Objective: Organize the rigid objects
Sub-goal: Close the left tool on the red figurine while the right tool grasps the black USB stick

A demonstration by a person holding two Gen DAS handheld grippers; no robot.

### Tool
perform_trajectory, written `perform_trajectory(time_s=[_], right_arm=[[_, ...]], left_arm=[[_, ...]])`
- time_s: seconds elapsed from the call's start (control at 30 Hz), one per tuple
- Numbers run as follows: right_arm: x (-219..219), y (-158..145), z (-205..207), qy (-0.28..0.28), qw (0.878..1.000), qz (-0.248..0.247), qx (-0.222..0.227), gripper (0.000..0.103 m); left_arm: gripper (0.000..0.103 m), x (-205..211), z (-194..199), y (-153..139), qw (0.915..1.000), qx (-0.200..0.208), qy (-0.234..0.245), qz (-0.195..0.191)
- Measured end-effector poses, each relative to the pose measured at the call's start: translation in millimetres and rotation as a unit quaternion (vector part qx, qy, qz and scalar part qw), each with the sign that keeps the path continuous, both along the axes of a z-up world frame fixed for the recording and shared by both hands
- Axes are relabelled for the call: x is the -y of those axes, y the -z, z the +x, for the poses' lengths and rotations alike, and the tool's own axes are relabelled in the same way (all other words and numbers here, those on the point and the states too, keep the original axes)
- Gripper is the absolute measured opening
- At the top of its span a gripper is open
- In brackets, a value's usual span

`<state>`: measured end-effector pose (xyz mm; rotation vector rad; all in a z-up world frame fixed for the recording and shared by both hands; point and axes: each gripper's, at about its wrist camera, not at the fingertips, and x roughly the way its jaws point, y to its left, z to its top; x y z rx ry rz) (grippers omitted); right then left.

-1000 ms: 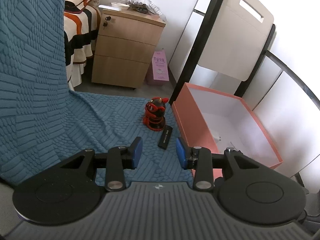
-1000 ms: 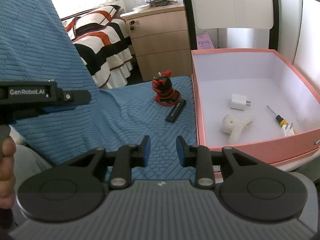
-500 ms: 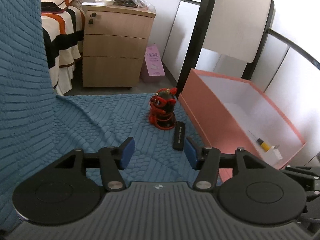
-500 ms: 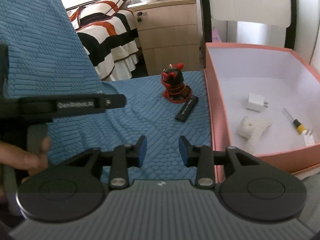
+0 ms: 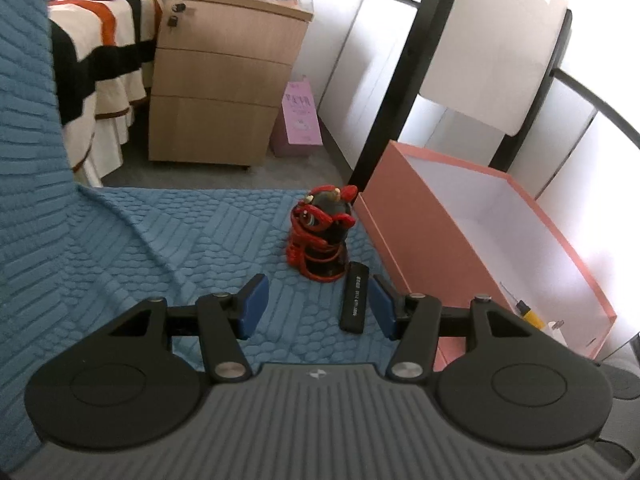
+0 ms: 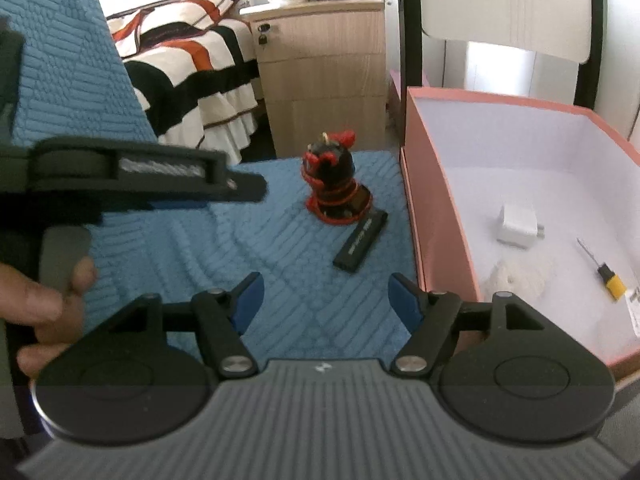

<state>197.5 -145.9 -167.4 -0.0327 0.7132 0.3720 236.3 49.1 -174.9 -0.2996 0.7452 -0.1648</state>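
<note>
black stick [image 5: 354, 303] flat on blue cover [image 5: 168, 248], touching figurine [image 5: 321, 237] base, just beside pink box [image 5: 420, 236] | box holds charger [image 6: 518, 225], screwdriver [image 6: 600, 262] | left gripper [image 5: 316, 306] released, near stick | right gripper [image 6: 326, 300] released, empty | risk: fingers bump figurine and tip it; flat stick slips on soft cover
</note>
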Motion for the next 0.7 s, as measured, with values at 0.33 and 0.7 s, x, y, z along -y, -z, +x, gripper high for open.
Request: perform_trajectory(time_s=[0.33, 0.7], right_arm=[[-26, 14, 16, -0.033, 0.999, -0.013, 0.027, 0.069], [-44, 40, 48, -0.02, 1.0, -0.018, 0.014, 0.054]], left_arm=[[0.062, -6, 39, 20, 0.9995, -0.028, 0.012, -0.002], [0.062, -19, 80, 40, 0.9982, -0.058, 0.017, -0.003]])
